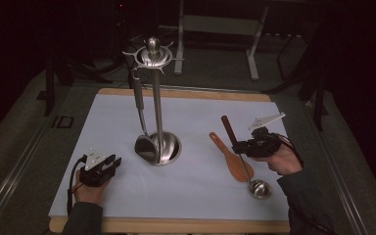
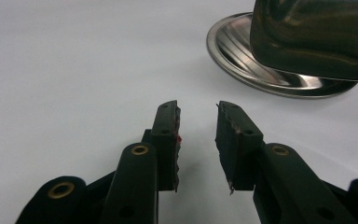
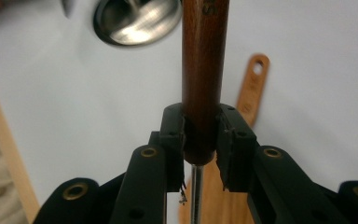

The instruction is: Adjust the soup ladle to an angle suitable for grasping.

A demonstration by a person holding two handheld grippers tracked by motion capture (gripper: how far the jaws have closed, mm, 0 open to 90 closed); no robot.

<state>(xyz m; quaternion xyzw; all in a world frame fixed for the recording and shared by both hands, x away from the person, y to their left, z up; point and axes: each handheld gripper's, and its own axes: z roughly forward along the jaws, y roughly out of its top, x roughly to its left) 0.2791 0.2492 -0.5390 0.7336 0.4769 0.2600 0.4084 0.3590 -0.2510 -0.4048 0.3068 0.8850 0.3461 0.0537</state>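
A steel utensil stand point(image 1: 157, 93) rises from a round base point(image 1: 170, 147) at the middle of the white mat; one steel utensil point(image 1: 141, 117) hangs from its top ring. At the right, my right gripper point(image 1: 240, 145) is shut on the dark wooden handle point(image 3: 204, 65) of a small ladle, whose steel bowl point(image 1: 260, 188) rests on the mat. A wooden spatula point(image 1: 231, 159) lies flat just under and left of the ladle. My left gripper point(image 1: 111, 164) sits low at the left, open and holding nothing, pointed toward the stand's base point(image 2: 261, 65).
The white mat point(image 1: 186, 191) lies on a wooden table point(image 1: 176, 226) with its edge showing at front and back. Dark floor and the legs of a metal frame point(image 1: 215, 24) lie beyond the table.
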